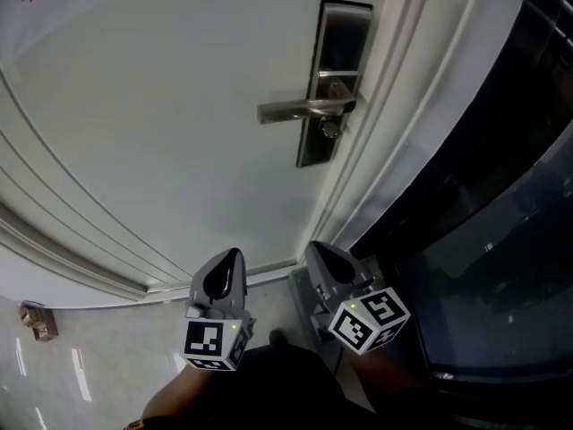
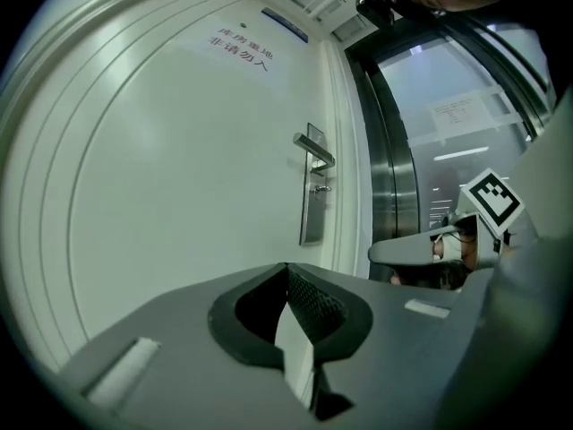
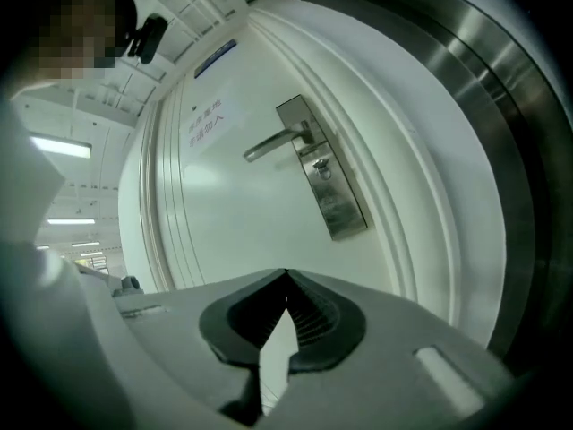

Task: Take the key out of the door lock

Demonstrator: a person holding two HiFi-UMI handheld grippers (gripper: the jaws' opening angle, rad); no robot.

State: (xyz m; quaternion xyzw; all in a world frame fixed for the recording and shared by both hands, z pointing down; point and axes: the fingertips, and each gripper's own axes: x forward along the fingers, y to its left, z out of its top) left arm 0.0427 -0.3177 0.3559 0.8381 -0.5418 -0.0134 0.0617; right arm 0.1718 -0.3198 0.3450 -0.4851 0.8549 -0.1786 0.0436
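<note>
A white door [image 1: 161,124] carries a dark steel lock plate [image 1: 336,79] with a lever handle [image 1: 303,109] that points left. A small key [image 1: 331,130] sticks out of the plate just under the lever. Both grippers hang low, well short of the lock. My left gripper [image 1: 233,256] and my right gripper [image 1: 318,251] are side by side, each shut on nothing. In the left gripper view the lock plate [image 2: 312,200] and key [image 2: 322,188] are far beyond my left gripper [image 2: 286,271]. The right gripper view has the key [image 3: 320,170] above my right gripper [image 3: 286,280].
A white door frame [image 1: 403,133] and a dark glass and steel panel [image 1: 501,222] stand right of the lock. A small door stop [image 1: 36,321] sits on the pale tiled floor at lower left. A printed sign [image 3: 208,119] is high on the door.
</note>
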